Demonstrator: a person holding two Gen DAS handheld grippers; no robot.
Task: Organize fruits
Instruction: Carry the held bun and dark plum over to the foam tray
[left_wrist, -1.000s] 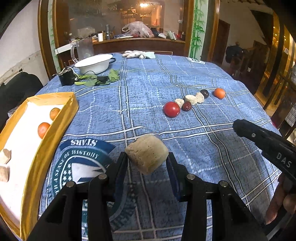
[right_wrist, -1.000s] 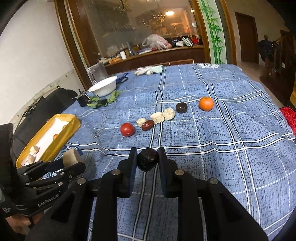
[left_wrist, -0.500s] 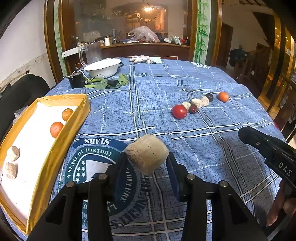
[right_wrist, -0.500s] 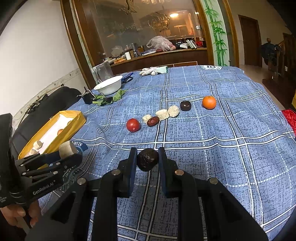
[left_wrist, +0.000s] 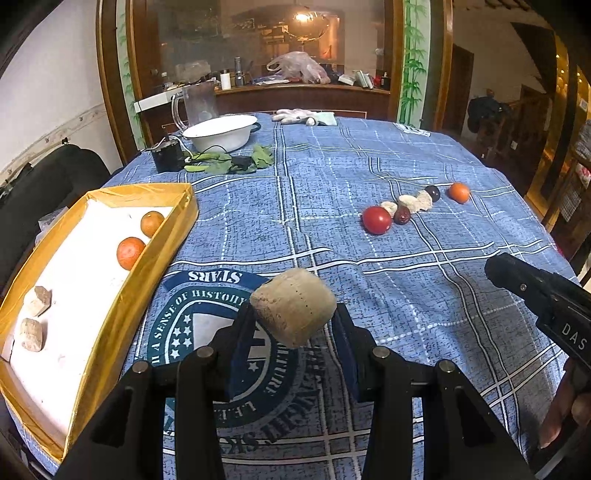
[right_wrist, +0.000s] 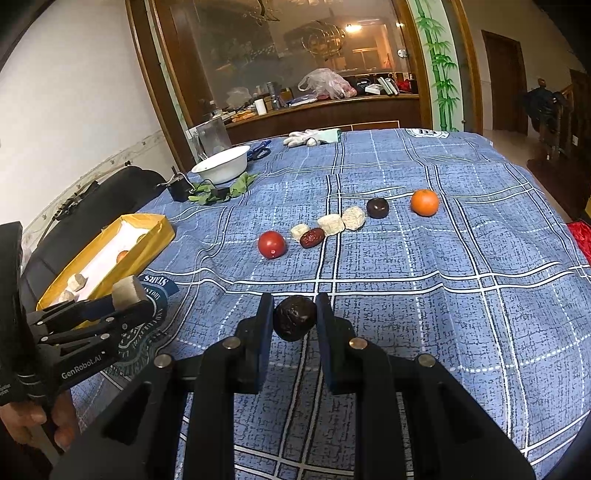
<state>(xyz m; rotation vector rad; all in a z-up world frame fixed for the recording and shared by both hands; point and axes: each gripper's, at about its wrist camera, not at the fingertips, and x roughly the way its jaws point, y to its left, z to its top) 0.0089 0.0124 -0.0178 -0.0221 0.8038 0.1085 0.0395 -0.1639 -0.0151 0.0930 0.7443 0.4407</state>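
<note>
My left gripper (left_wrist: 293, 328) is shut on a beige chunk (left_wrist: 293, 306), held above the blue tablecloth just right of the yellow box (left_wrist: 162, 243). Inside the box lie two oranges (left_wrist: 130, 252) and two beige chunks (left_wrist: 32, 334). My right gripper (right_wrist: 294, 321) is shut on a dark wrinkled fruit (right_wrist: 294, 318) above the cloth. Farther out sits a row: a red tomato (right_wrist: 272, 244), a red date (right_wrist: 312, 237), three beige chunks (right_wrist: 331, 223), a dark round fruit (right_wrist: 377, 208) and an orange (right_wrist: 424, 202). The left gripper (right_wrist: 122, 308) also shows in the right wrist view.
A white bowl (left_wrist: 221, 132), a glass jug (left_wrist: 195, 102), a black device (left_wrist: 167, 158) with green leaves (left_wrist: 229, 164) and white gloves (left_wrist: 295, 116) stand at the table's far side. A dark chair (right_wrist: 92, 210) sits beyond the box. A hand (right_wrist: 40, 424) holds the left gripper.
Both grippers have pulled back and risen a little with their loads still held. The yellow box now shows more fully in the left wrist view.
</note>
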